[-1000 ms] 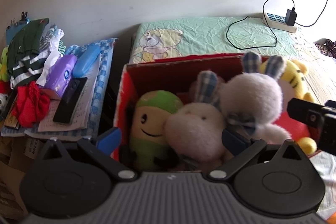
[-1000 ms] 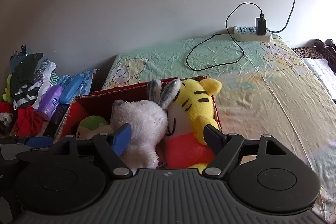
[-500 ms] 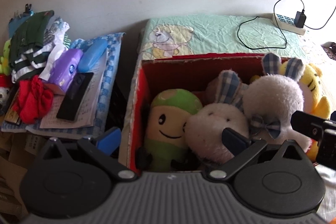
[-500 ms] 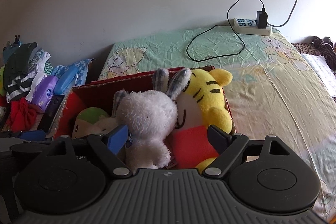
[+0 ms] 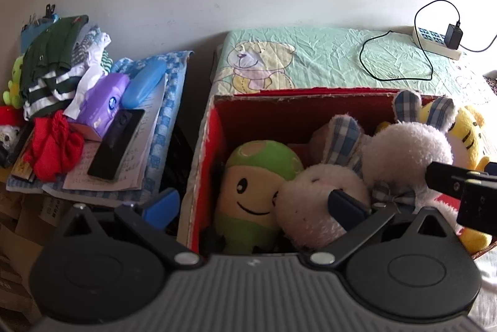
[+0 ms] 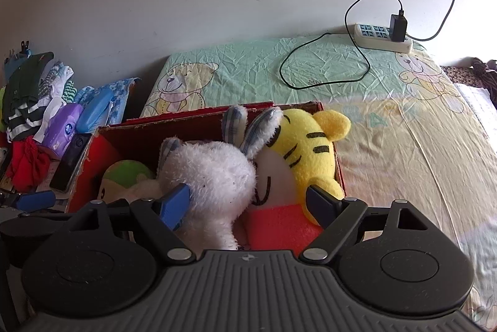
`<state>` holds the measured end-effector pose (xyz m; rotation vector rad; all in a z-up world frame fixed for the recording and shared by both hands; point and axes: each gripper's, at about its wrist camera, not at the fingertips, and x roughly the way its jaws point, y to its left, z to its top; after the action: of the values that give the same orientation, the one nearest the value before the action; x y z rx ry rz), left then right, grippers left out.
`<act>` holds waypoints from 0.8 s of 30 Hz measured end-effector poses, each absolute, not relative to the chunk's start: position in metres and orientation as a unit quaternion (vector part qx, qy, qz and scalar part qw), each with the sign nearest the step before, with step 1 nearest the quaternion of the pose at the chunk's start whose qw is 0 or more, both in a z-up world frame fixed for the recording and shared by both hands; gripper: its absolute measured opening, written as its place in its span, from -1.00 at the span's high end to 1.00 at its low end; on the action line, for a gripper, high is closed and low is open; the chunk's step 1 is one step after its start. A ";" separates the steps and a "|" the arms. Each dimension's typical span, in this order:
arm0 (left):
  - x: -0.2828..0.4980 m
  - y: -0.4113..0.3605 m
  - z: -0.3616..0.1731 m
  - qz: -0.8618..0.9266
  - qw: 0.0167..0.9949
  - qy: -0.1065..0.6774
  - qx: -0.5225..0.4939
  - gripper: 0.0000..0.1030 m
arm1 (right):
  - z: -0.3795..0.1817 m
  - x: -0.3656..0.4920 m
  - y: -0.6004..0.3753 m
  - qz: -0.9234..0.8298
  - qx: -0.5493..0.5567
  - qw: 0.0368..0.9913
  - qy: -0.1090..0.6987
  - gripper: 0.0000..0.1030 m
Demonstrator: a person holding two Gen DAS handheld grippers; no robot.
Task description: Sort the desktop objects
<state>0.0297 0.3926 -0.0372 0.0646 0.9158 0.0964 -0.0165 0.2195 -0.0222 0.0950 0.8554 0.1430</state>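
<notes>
While plush toys (image 5: 313, 207) crowd the red box (image 5: 205, 164), both grippers (image 6: 248, 201) wide, empty.

No wording is showing clearly enough to read in either view. The purple tissue pack (image 5: 105, 102) is carrying a round blue logo whose letters are too blurred to make out, and the printed sheets (image 5: 136, 158) under the black remote (image 5: 116, 144) are showing lines of small text that are staying illegible
</notes>
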 end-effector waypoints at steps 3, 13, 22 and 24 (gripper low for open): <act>0.028 0.392 -0.037 0.045 0.897 0.439 0.037 -0.99 | -0.021 -0.016 0.221 0.069 0.046 0.907 0.412 -0.64; 0.024 0.394 -0.034 0.039 0.900 0.432 0.038 -0.98 | -0.016 -0.022 0.226 0.058 0.042 0.912 0.403 -0.64; 0.021 0.394 -0.024 0.023 0.902 0.428 0.045 -0.98 | -0.011 -0.023 0.227 0.049 0.040 0.915 0.400 -0.64; 0.020 0.395 -0.019 0.022 0.904 0.425 0.048 -0.98 | -0.010 -0.023 0.227 0.047 0.041 0.914 0.401 -0.64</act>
<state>0.0202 0.3952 -0.0194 0.1000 0.8774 0.0453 -0.0228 0.2268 -0.0098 0.0853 0.8254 0.0978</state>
